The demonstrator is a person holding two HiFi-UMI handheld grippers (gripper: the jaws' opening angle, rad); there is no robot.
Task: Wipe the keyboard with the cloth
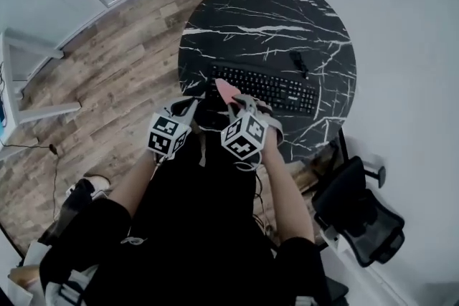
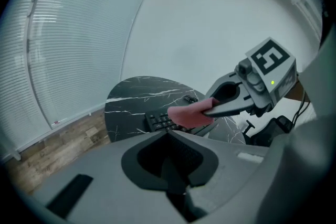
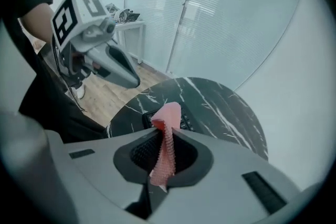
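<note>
The right gripper (image 1: 232,101) was clamped tight on the pink cloth (image 3: 167,122), with a strip poking up past the jaw tips. It sat over the left end of the black keyboard (image 1: 267,88); contact couldn't be judged. The keyboard lay on the round black marble table (image 1: 287,18). The left gripper (image 1: 195,110) hovered just beside, jaws pressed together and empty.

The person wears a black top with short sleeves (image 1: 109,217). The left gripper (image 3: 131,80) and right gripper (image 2: 212,107) are grey plastic with tapered jaws, each topped by a white cube (image 1: 170,134) with black square markers.
</note>
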